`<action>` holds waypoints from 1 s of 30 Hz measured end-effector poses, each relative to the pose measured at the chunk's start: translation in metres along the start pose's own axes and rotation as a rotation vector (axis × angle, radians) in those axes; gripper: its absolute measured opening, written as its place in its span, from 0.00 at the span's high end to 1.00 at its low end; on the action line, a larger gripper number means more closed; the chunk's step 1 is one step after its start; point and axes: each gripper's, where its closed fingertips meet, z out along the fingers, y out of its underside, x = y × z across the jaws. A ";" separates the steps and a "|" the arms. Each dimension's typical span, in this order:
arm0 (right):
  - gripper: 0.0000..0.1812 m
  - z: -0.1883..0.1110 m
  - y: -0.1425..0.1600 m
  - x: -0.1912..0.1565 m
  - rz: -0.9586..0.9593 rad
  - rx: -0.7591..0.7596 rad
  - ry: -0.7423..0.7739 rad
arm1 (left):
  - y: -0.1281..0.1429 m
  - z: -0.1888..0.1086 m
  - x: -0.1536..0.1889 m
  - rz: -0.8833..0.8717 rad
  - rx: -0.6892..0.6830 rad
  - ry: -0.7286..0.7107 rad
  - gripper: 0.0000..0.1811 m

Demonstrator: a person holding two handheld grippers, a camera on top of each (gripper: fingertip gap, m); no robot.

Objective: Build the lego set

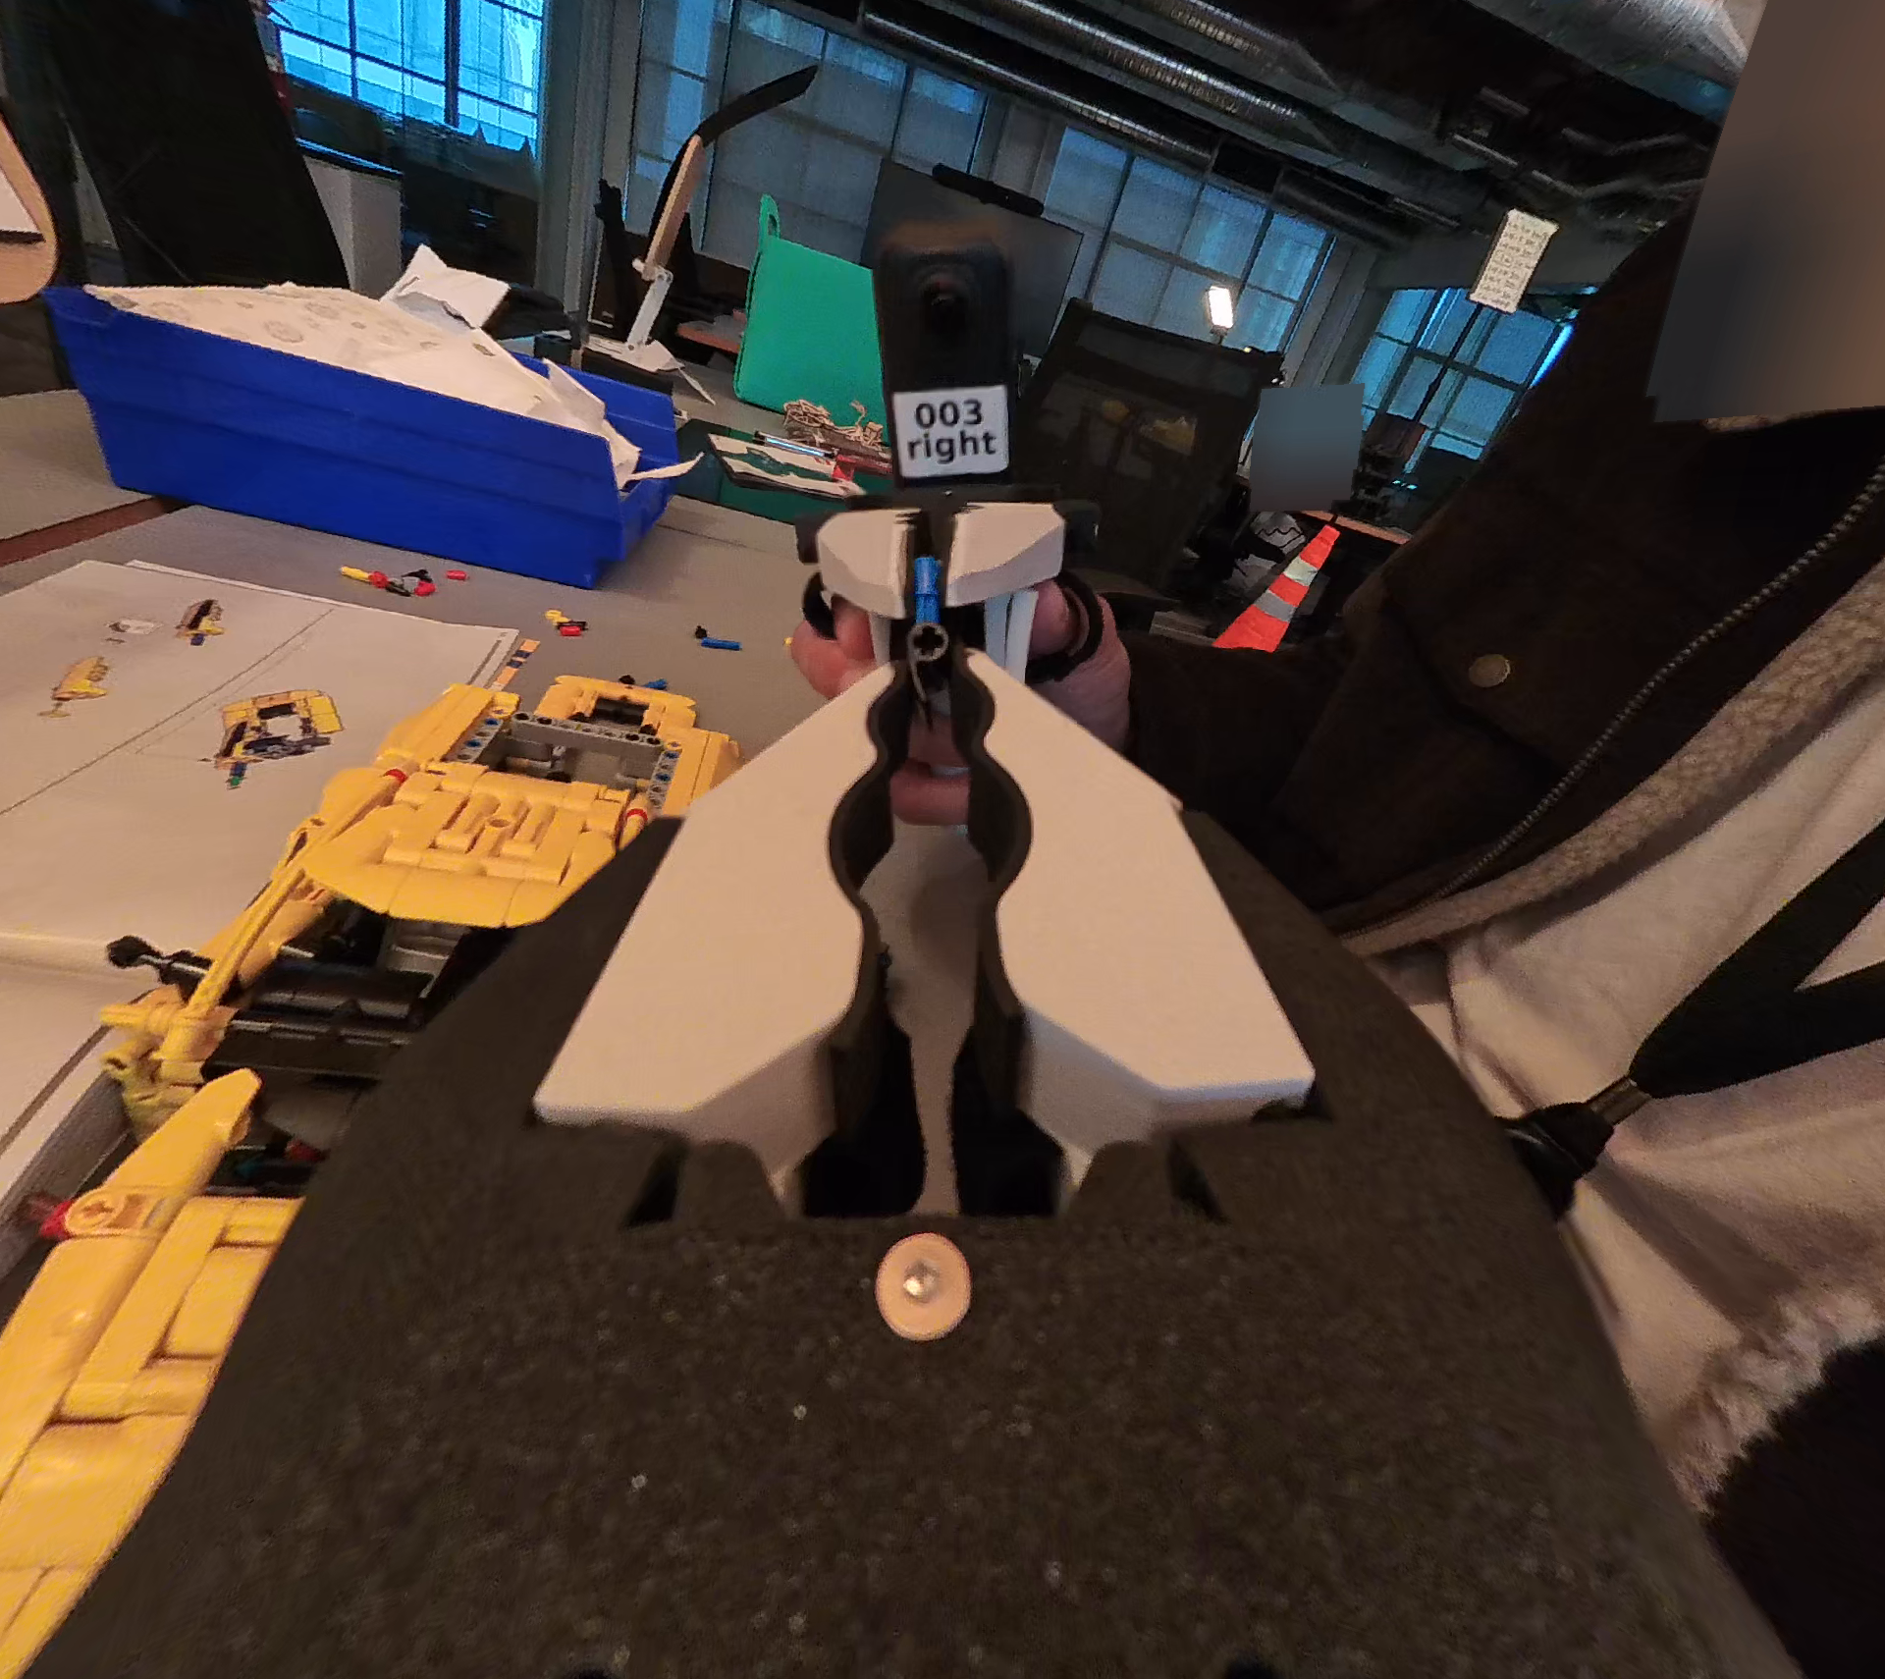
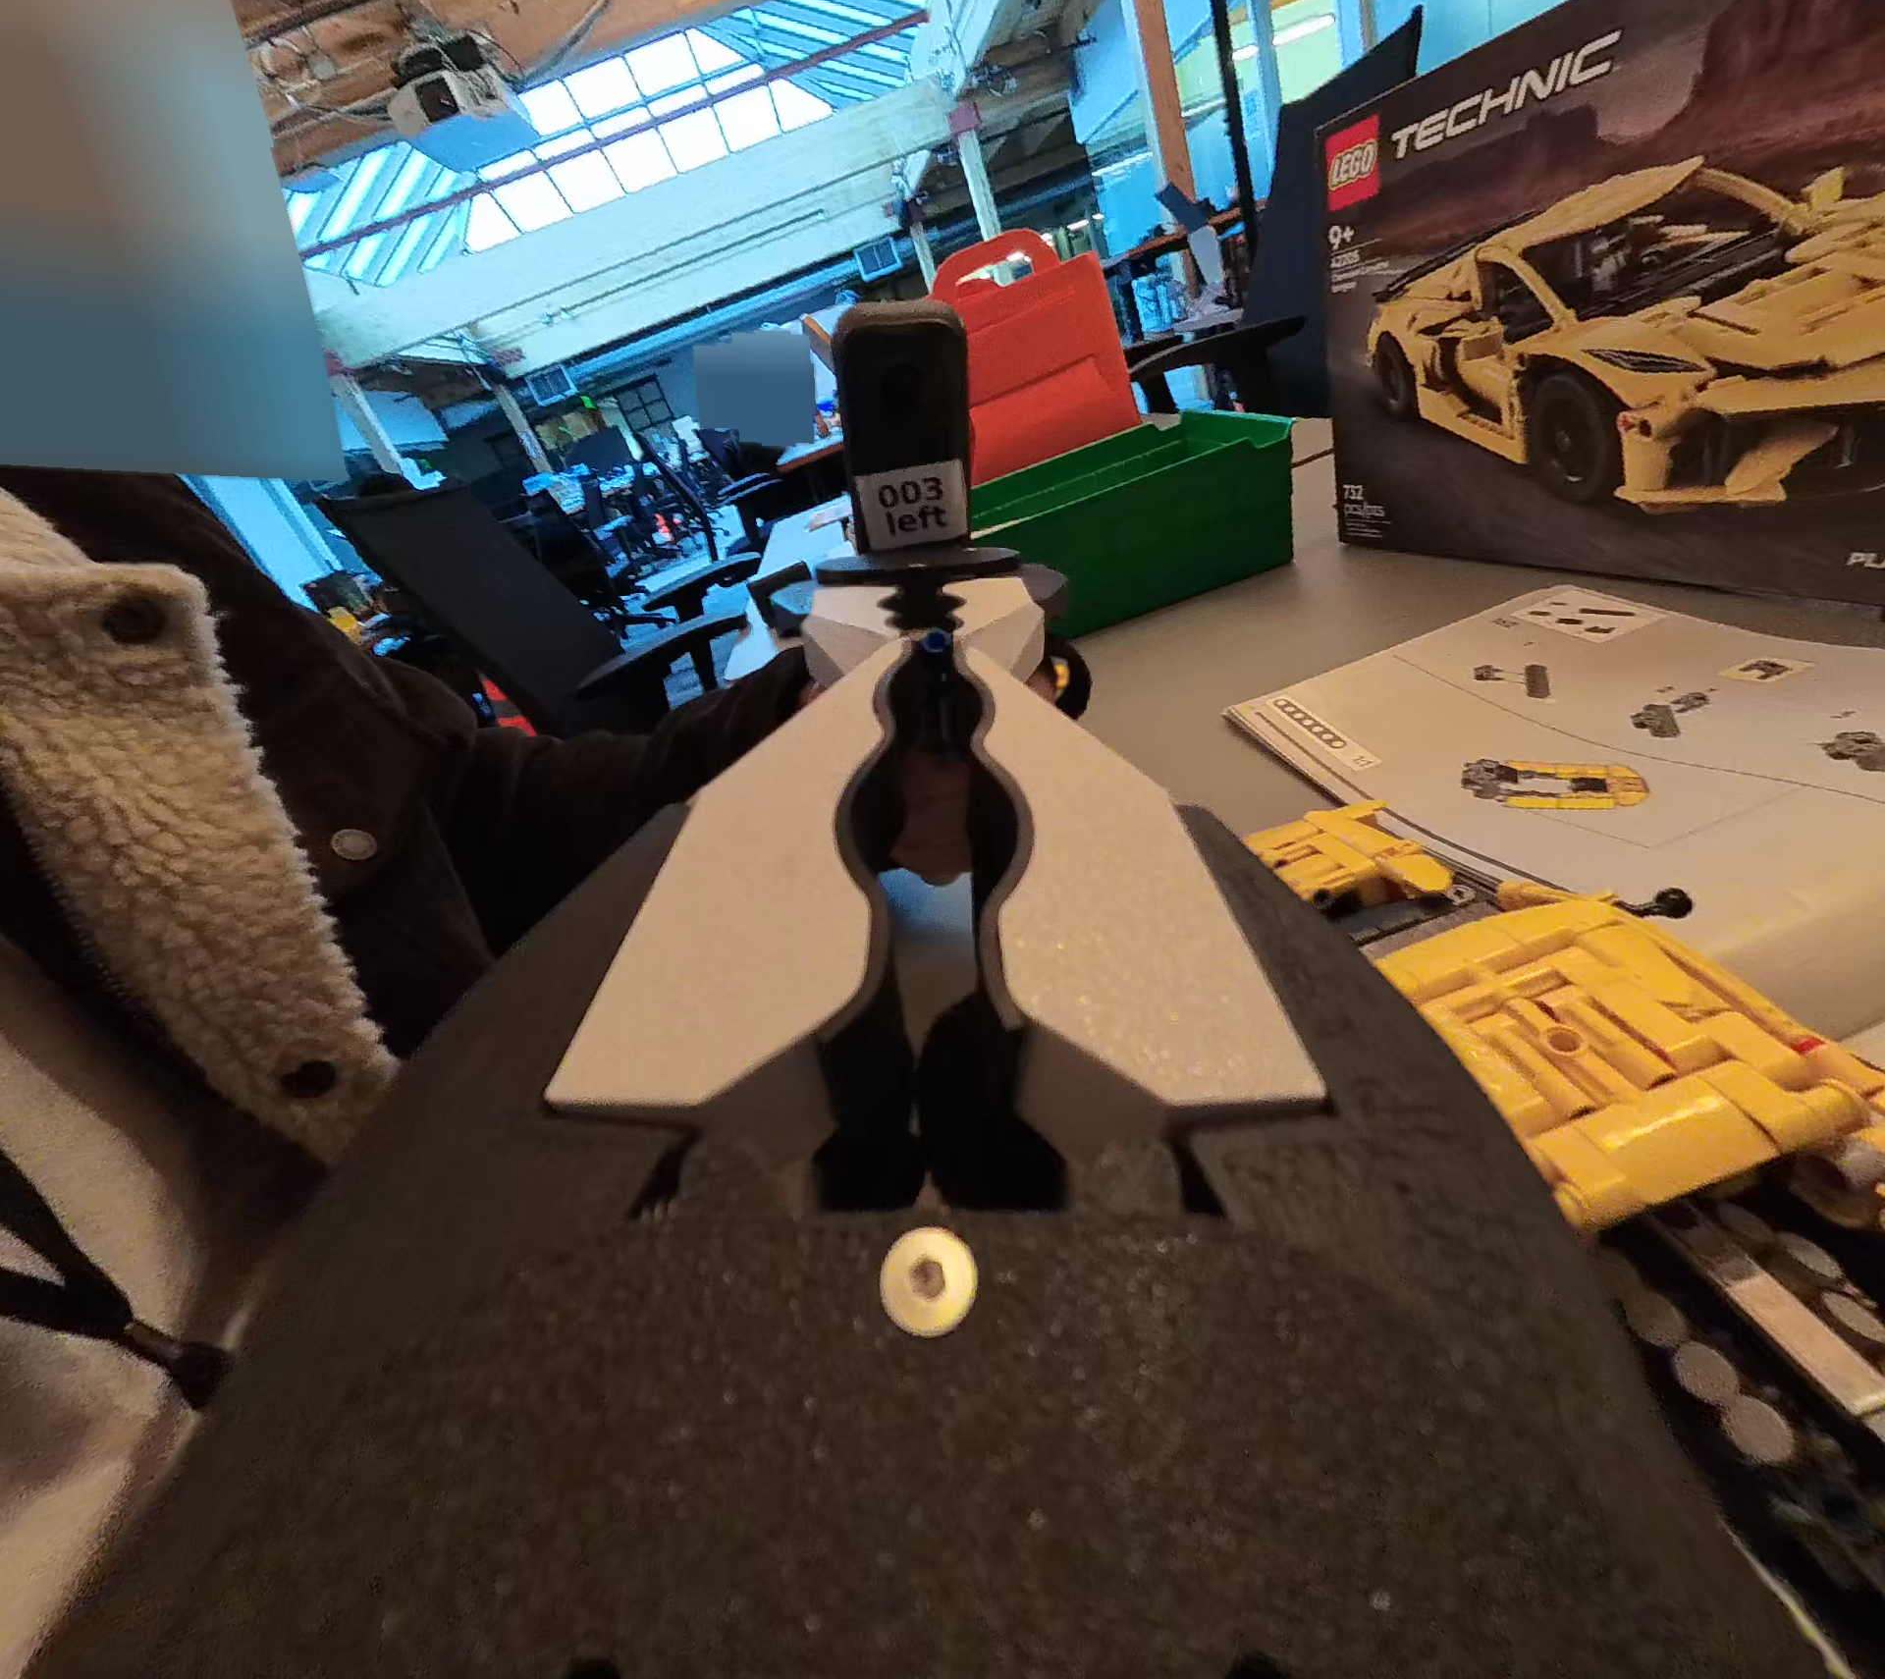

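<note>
Closest in the left wrist view, the left gripper (image 1: 930,679) is seen nearly closed, its wavy black foam pads pinched on a small dark connector (image 1: 926,643) whose cross-shaped hole faces outward. Tip to tip with it, the right gripper (image 1: 926,584) is held nearly closed on a blue pin (image 1: 925,587), probably so the pin can be mated with the connector in mid-air, clear of the table (image 1: 734,554). Whether the two parts already touch cannot be told. Below and to the left gripper's left, the half-built yellow car (image 1: 479,824) of glossy, smooth panels is left on the open instruction booklet (image 1: 204,692), presumably for reference. Farther off, loose small pieces (image 1: 408,579) are scattered before a blue plastic bin (image 1: 337,447) filled with crumpled white paper.
</note>
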 end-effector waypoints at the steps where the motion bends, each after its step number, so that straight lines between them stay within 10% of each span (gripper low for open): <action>1: 0.98 0.000 0.000 -0.001 0.004 0.000 -0.011 | 0.000 0.000 0.001 -0.008 0.001 0.009 0.97; 19: 0.97 0.002 0.011 -0.034 -0.071 -0.181 -0.251 | 0.004 -0.005 0.036 -0.282 -0.019 0.339 0.97; 30: 0.98 -0.002 0.026 -0.019 -0.192 -0.352 -0.192 | 0.018 -0.004 0.022 -0.331 -0.081 0.280 0.97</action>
